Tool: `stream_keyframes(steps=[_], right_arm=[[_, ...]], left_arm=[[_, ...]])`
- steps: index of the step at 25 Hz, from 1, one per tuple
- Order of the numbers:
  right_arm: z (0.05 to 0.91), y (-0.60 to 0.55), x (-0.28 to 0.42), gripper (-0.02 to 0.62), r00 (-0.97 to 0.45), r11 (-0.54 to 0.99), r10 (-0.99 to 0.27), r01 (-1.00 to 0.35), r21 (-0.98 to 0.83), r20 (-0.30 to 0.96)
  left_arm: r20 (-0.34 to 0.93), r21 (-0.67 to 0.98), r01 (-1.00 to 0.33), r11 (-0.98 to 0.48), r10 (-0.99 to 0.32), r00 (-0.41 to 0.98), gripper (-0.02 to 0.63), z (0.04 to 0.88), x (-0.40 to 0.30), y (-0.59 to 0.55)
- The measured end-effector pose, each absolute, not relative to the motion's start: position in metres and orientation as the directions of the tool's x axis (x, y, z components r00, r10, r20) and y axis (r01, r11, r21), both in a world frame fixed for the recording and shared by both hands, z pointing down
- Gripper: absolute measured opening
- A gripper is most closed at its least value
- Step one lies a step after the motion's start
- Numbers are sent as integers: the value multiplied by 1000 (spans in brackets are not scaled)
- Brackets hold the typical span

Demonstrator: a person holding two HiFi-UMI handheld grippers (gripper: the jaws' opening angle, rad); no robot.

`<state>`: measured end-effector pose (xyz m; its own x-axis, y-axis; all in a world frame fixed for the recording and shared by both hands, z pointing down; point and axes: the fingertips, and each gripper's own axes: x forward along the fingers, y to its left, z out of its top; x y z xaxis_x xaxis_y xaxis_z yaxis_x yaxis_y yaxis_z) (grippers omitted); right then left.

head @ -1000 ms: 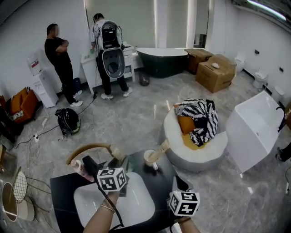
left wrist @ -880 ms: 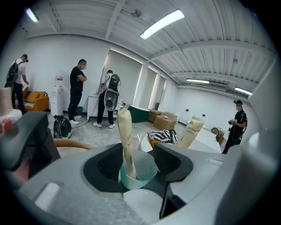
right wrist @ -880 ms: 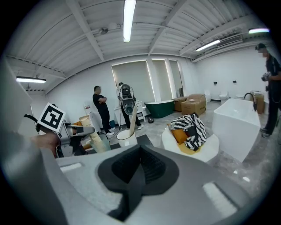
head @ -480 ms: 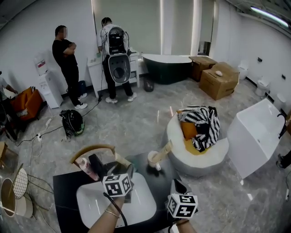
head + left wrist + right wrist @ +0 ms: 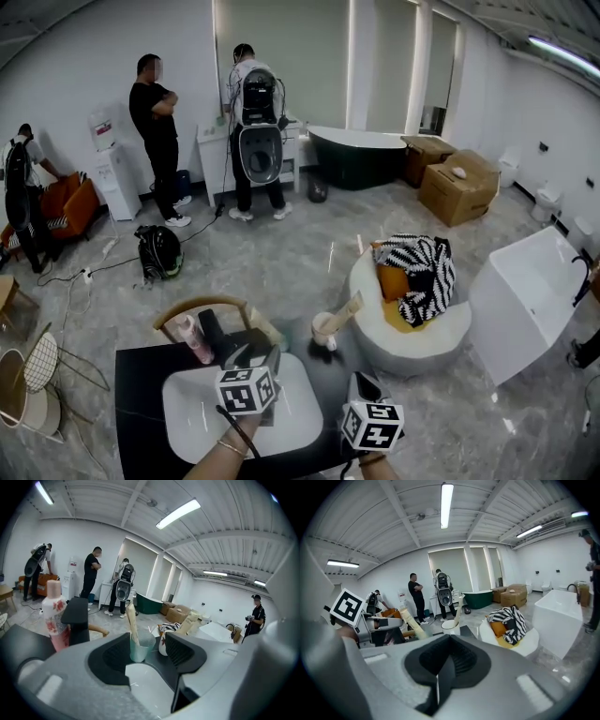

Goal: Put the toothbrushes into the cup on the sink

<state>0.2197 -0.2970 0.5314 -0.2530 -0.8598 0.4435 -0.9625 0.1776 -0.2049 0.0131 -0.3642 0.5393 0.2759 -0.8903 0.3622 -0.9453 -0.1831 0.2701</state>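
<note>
A clear cup stands on the black counter at the far rim of the white sink. A boxed toothbrush leans in it. My left gripper is open just short of this cup, and its pads do not touch it. In the head view the left gripper hovers over the basin. A white cup further right holds another boxed toothbrush. My right gripper is shut and empty, low at the sink's near right, with its marker cube showing.
A pink bottle and a black faucet stand at the sink's back left. A wooden chair back curves behind the counter. A round white seat with striped cloth and a white tub lie right. Several people stand far off.
The head view has tilted up and shows more of the room. The left gripper has drawn back a little over the basin, away from the clear cup. The right gripper stays put.
</note>
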Motion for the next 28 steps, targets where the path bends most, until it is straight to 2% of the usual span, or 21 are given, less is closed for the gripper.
stream_keyframes(steps=[8,21,28], right_arm=[[509,-290,193,5,-303,251,-855,-952,-176,421],[473,-278,135,3,-377,367,-847,-925,-100,374],[460,-269,120,3,-363,350,-868,-931,-102,340]], left_arm=[[333,284,-951,-120,-918,215,202,497,-10,-318],[221,215,-971,-106,-963,154,27,455,-53,-260],[220,177,-977,-115,-963,153,8,452,-70,-241]])
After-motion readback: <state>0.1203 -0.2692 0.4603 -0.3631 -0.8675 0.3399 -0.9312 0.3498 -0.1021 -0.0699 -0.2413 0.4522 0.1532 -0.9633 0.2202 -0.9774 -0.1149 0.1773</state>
